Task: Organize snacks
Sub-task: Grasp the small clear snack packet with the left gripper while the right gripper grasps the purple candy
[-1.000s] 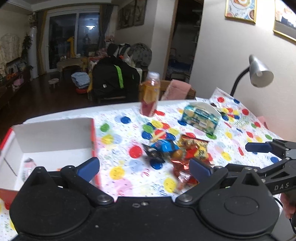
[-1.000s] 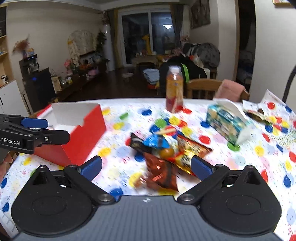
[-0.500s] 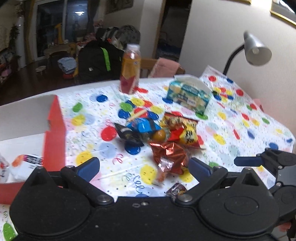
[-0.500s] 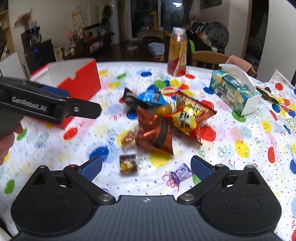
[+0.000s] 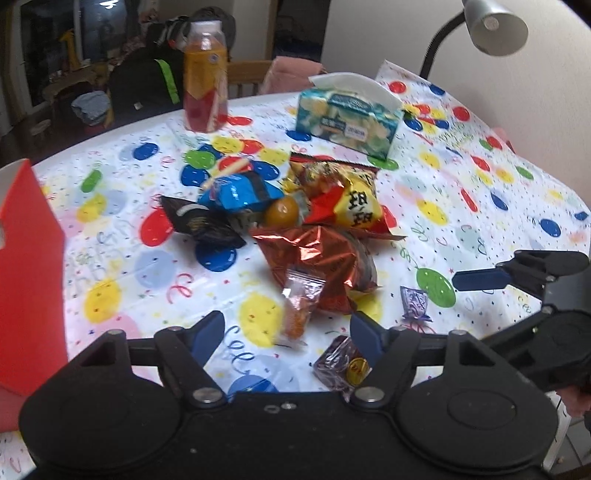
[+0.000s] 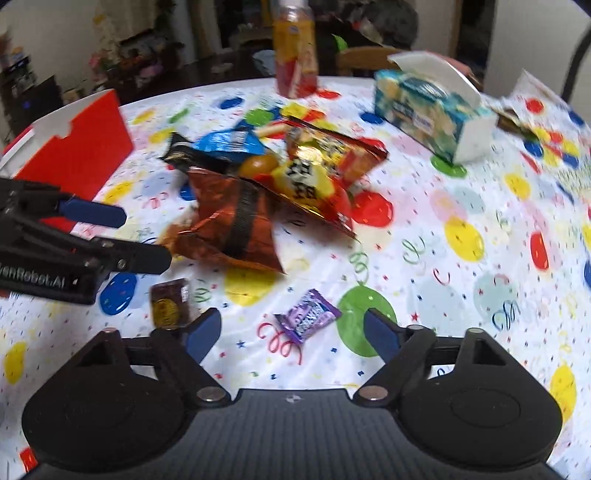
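Snacks lie in a loose heap in the middle of the table point(image 5: 480, 206), which has a white cloth with coloured dots. At the left edge of the table stands a red box point(image 5: 29, 258) with a white inside; from these views I cannot tell what is in it. Behind the heap stand a tissue box point(image 5: 347, 122) and a bottle point(image 5: 205, 81) with orange drink, well apart from each other. A grey lamp point(image 5: 495, 26) hangs over the far right corner.

The heap has 4 bigger bags. The yellow and red bag point(image 6: 321, 166) lies at the back right, and the shiny red foil bag point(image 6: 232, 221) is in front of it and partly under its edge. The blue bag point(image 5: 240, 192) and the black bag point(image 5: 199, 221) lie to the left, touching each other. A small round orange thing point(image 5: 282, 210), maybe a candy or a fruit, sits between the bags.

Near the front lie 3 small pieces, apart from each other: a clear packet with orange content point(image 5: 299, 306) against the foil bag, a brown wrapped sweet point(image 6: 170, 302) and a purple candy point(image 6: 306, 317).

The left gripper point(image 5: 286, 332) is spread wide with nothing in it, just over the clear packet. The right gripper point(image 6: 291, 332) is also spread and empty, with the purple candy between its fingers.
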A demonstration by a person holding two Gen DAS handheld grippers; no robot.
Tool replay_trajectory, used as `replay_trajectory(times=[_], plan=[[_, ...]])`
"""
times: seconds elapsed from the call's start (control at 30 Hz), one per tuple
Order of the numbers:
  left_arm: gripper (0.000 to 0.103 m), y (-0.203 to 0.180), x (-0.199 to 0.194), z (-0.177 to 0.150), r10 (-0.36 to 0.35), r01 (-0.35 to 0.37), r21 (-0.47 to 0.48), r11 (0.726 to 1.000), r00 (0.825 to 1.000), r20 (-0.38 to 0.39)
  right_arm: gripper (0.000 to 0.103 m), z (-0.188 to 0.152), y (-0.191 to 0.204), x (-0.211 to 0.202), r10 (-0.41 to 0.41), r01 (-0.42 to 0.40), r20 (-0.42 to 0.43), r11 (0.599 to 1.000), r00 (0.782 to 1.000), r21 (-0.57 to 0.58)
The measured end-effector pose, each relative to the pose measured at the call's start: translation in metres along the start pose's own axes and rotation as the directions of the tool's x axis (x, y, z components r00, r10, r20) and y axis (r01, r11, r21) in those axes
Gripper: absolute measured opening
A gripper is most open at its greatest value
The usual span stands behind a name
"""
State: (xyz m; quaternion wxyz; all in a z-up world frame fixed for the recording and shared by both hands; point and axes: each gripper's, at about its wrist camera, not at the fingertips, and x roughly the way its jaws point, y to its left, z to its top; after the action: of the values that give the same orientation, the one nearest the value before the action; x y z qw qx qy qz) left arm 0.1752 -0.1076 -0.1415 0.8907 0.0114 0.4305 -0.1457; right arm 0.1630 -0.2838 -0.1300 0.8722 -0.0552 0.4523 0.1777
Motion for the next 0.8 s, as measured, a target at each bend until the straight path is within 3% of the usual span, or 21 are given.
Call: replay_trajectory(times=[0.2, 0.3, 0.37, 0.43, 0.67, 0.8], plan=[[0.057, 0.005, 0.015, 0.005, -0.014, 0.014, -0.021, 1.0, 0.999, -0.035, 0.078, 0.004, -0.011, 0.006, 0.024, -0.019, -0.022, 0.982, 0.999, 0.19], [0.053, 0.007, 0.018, 0.006, -0.037, 0.036, -0.025, 0.999, 0.998, -0.041, 0.064, 0.005, -0.014, 0.011, 0.016, -0.003, -0.045, 0.961, 0.999, 0.277], [0.048, 0.008, 0.02, 0.007, -0.045, 0.044, -0.021, 0.999, 0.998, -0.047, 0.062, 0.008, -0.014, 0.013, 0.006, 0.007, -0.041, 0.949, 0.999, 0.316], [0.043, 0.009, 0.022, 0.008, -0.06, 0.059, -0.027, 0.998, 0.997, -0.055, 0.06, 0.011, -0.012, 0.015, 0.0, 0.016, -0.049, 0.944, 0.999, 0.33], [0.023, 0.008, 0.027, 0.008, -0.101, 0.1, -0.014, 0.995, 0.992, -0.074, 0.035, 0.013, -0.001, 0.016, -0.054, 0.08, -0.085, 0.937, 0.995, 0.341], [0.012, 0.012, 0.026, 0.008, -0.112, 0.11, -0.031, 0.993, 0.991, -0.068, 0.024, 0.011, -0.003, 0.015, -0.05, 0.077, -0.086, 0.933, 0.995, 0.352]])
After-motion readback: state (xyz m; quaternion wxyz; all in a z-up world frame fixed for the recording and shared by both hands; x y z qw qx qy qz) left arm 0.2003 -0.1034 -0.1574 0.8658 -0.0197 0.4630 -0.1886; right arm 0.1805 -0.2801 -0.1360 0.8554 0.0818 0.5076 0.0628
